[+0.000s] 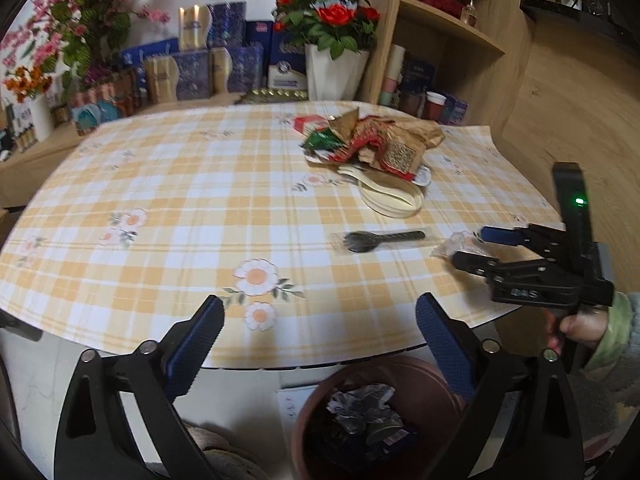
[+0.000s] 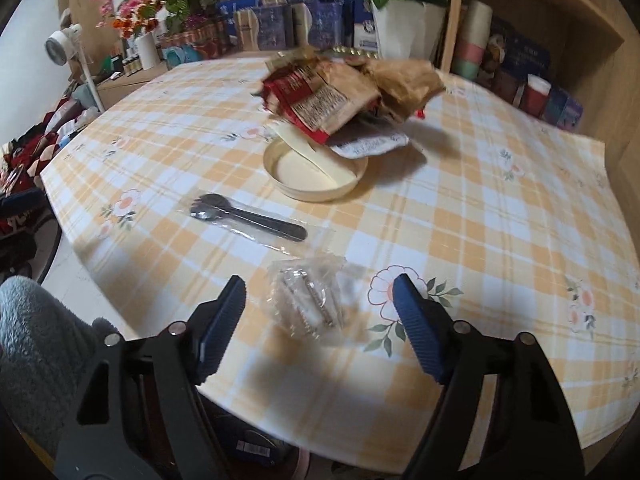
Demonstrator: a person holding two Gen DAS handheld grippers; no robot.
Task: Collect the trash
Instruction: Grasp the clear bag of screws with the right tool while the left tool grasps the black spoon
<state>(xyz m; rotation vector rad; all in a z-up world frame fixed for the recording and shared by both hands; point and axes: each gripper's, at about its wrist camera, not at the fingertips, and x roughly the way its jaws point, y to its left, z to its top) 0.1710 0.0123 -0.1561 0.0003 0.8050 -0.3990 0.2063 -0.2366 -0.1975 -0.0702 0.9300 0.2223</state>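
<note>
The left gripper [image 1: 320, 320] is hovering with its blue-padded jaws spread wide and nothing between them, above the near edge of the round table covered in a yellow-and-white checked flowered cloth [image 1: 168, 184]. Below that edge a brown round bin [image 1: 312, 412] is sitting on the floor, already holding crumpled wrappers. The right gripper [image 2: 319, 296] is standing with its jaws apart on either side of a crumpled clear plastic wrapper [image 2: 308, 300] lying on the cloth; the pads are not pressing it. Beyond it a black plastic fork sealed in a clear sleeve [image 2: 248, 218] is lying flat, and farther back a heap of brown paper and red snack wrappers [image 2: 340, 92] is overhanging a cream round lid [image 2: 316, 176].
</note>
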